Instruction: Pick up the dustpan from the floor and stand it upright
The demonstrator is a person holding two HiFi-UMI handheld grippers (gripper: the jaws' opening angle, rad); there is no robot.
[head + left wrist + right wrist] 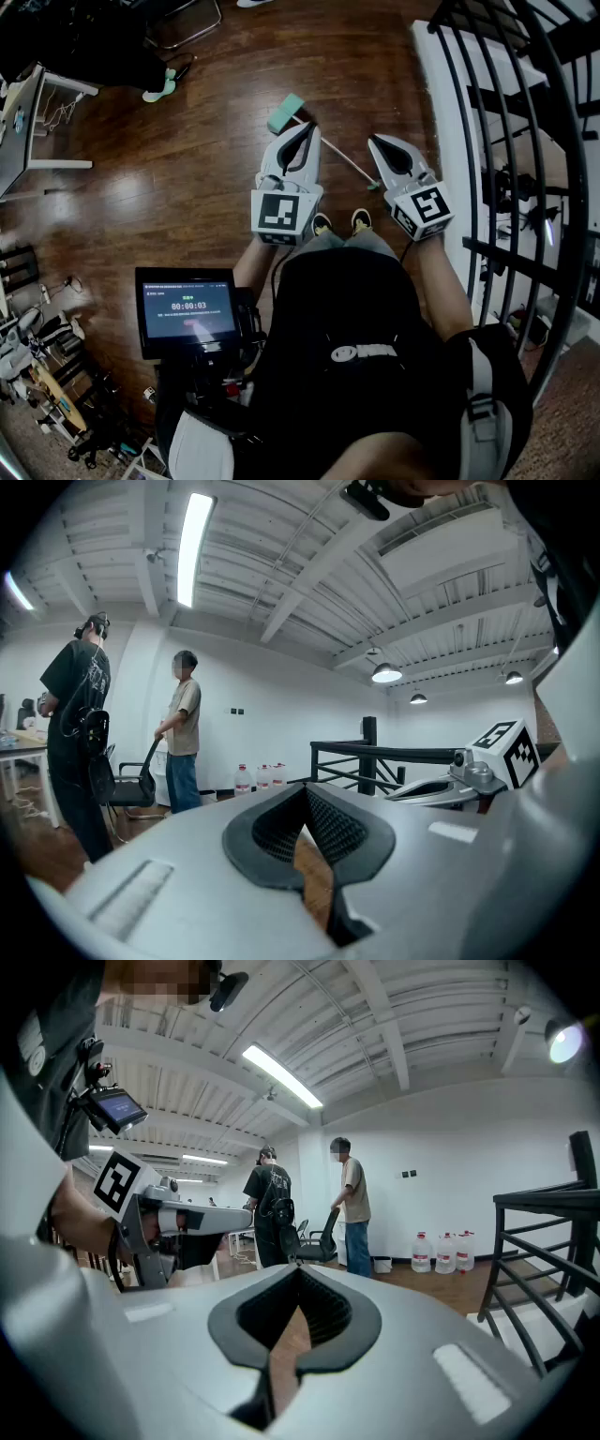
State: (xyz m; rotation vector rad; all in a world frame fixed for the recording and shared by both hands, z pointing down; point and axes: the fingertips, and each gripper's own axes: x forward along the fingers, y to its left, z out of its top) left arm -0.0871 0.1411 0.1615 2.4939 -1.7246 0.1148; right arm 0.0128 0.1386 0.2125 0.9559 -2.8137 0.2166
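The dustpan (286, 112) lies flat on the wooden floor: a teal pan with a thin pale handle (342, 157) that runs toward my feet and ends in a green tip. Both grippers hang level in the air above it, side by side. My left gripper (307, 128) is over the handle's near part, jaws shut and empty; its tips (305, 796) meet in the left gripper view. My right gripper (378, 142) is just right of the handle's end, also shut on nothing (298, 1274). Neither gripper view shows the dustpan.
A black railing (487, 141) and a white ledge (439, 94) run along the right. A desk (37, 103) stands far left and a chair base (183, 23) at the top. Two people (352, 1206) stand by an office chair across the room, with water bottles (441, 1252) by the wall.
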